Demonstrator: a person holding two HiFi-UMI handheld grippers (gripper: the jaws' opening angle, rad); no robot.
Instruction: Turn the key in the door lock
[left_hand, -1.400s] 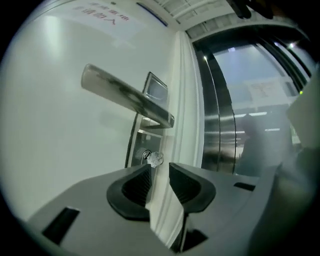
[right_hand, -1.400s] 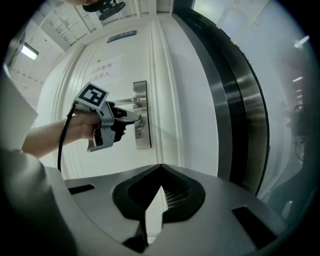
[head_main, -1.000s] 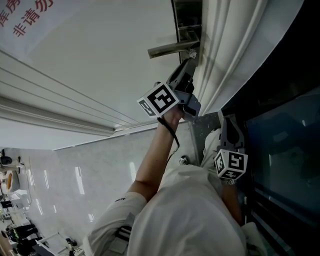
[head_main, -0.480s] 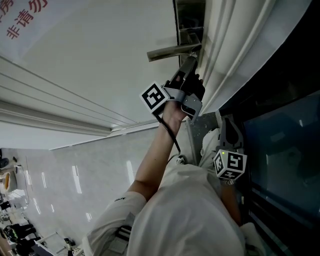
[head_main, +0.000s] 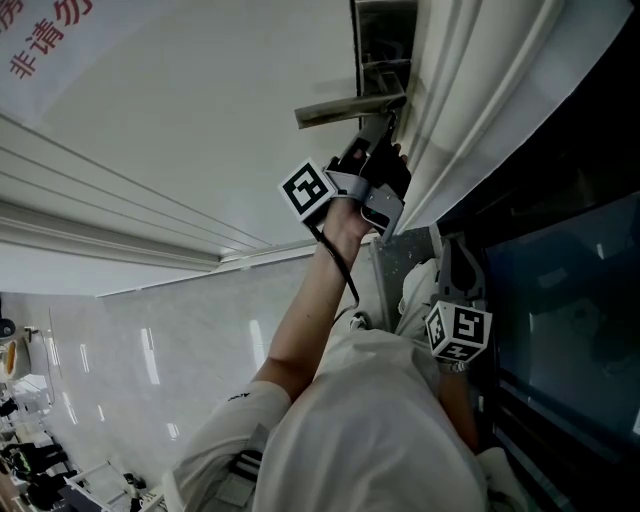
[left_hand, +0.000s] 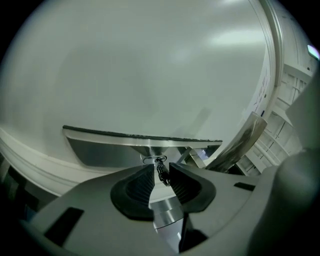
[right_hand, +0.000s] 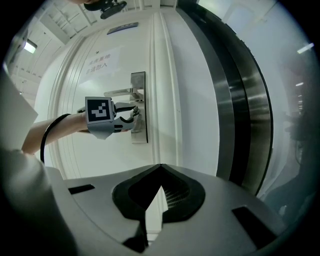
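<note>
here, left hand-held gripper (left_hand: 161, 167) grips the key (left_hand: 161, 173) just under the handle (left_hand: 100, 145); right hand-held gripper (right_hand: 160, 167) closed, well apart.

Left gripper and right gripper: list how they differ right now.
The left gripper is up at the lock plate, below the door handle. The right gripper is held back from the door. The left gripper's jaws are closed on the key, while the right gripper's jaws meet on nothing. Each carries a marker cube.
</note>
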